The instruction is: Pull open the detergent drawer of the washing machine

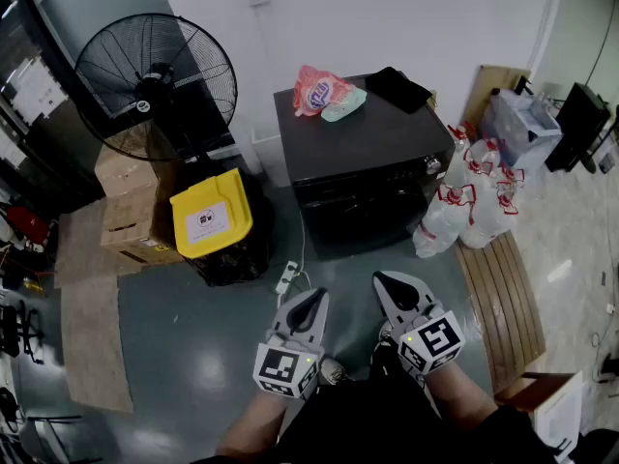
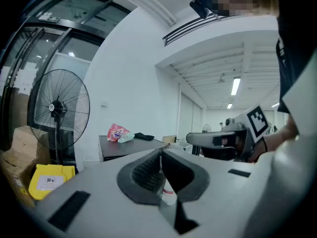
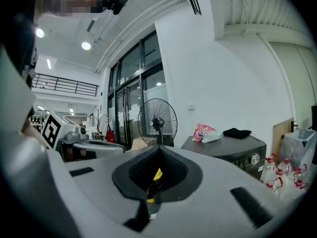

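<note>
The dark washing machine (image 1: 368,162) stands against the white wall, its front facing me. A pink bag (image 1: 317,93) and a black cloth (image 1: 397,88) lie on its top. Its control strip with a round knob (image 3: 254,158) runs along the top of the front. No drawer stands out from that front. My left gripper (image 1: 314,298) and right gripper (image 1: 387,280) hang side by side over the floor, well short of the machine. Both are shut with nothing between the jaws. The left gripper view shows the machine (image 2: 124,147) beyond the closed left gripper (image 2: 161,155).
A large black floor fan (image 1: 155,75) and cardboard boxes (image 1: 131,211) stand left of the machine. A yellow-lidded bin (image 1: 211,214) sits by its left front corner, a white power strip (image 1: 286,278) on the floor. Bagged bottles (image 1: 469,201) and a wooden pallet (image 1: 503,298) lie on the right.
</note>
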Action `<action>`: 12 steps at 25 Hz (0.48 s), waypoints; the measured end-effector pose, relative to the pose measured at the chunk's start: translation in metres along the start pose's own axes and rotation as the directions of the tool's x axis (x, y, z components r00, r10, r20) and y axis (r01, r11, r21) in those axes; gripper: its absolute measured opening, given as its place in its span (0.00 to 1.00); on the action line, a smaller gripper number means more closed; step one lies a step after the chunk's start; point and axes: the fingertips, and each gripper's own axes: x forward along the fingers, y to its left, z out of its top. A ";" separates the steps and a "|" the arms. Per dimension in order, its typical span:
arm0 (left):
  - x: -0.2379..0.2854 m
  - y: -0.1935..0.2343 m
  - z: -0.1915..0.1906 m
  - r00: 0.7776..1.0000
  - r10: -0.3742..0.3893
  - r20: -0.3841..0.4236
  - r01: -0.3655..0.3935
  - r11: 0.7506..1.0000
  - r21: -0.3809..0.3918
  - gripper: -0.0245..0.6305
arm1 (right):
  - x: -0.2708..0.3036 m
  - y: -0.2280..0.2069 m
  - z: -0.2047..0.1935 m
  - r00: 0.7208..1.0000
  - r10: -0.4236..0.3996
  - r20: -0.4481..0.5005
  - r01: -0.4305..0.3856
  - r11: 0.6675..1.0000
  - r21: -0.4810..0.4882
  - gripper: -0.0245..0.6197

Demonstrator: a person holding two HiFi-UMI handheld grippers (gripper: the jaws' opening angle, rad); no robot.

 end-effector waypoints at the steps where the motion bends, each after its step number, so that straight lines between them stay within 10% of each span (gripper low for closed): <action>1: -0.001 -0.002 -0.001 1.000 -0.001 0.000 0.001 1.000 0.000 0.06 | -0.001 0.001 -0.001 1.000 0.000 0.001 0.000 1.000 -0.001 0.04; 12: -0.013 -0.011 0.007 1.000 -0.001 0.028 0.000 1.000 0.014 0.06 | -0.013 0.006 0.001 1.000 -0.020 0.023 0.019 0.999 0.027 0.05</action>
